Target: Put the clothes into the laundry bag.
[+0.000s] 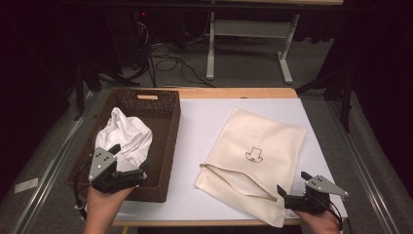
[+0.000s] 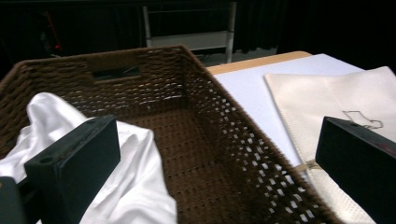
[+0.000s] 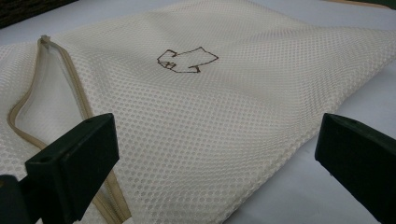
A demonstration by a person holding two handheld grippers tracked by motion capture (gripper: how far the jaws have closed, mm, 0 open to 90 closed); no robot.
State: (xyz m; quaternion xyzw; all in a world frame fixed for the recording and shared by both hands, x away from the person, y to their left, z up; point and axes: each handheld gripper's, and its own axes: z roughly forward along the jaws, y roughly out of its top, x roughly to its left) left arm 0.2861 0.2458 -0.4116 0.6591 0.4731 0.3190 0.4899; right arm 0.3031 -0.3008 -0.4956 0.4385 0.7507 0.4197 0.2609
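Two grippers are in use, one per hand. Left gripper [image 1: 127, 163] hangs over the near end of the basket [image 1: 168, 146], jaws spread apart and holding nothing; in the left gripper view one jaw stands in front of the shirt [image 2: 130, 186], the other toward the bag [image 2: 327, 98]. Crumpled white shirt [image 1: 124, 134] lies inside the basket, against its left wall, rising above the rim. Basket sits at the left edge of the counter [image 1: 204, 117], on the white sheet. Right gripper [image 1: 292, 183] is at the near right corner of the bag [image 1: 253, 156], jaws apart and empty, straddling the mesh in the right gripper view. Mesh bag lies flat right of the basket, well apart from it, with its zipper [image 3: 70, 74] partly open along the near edge.
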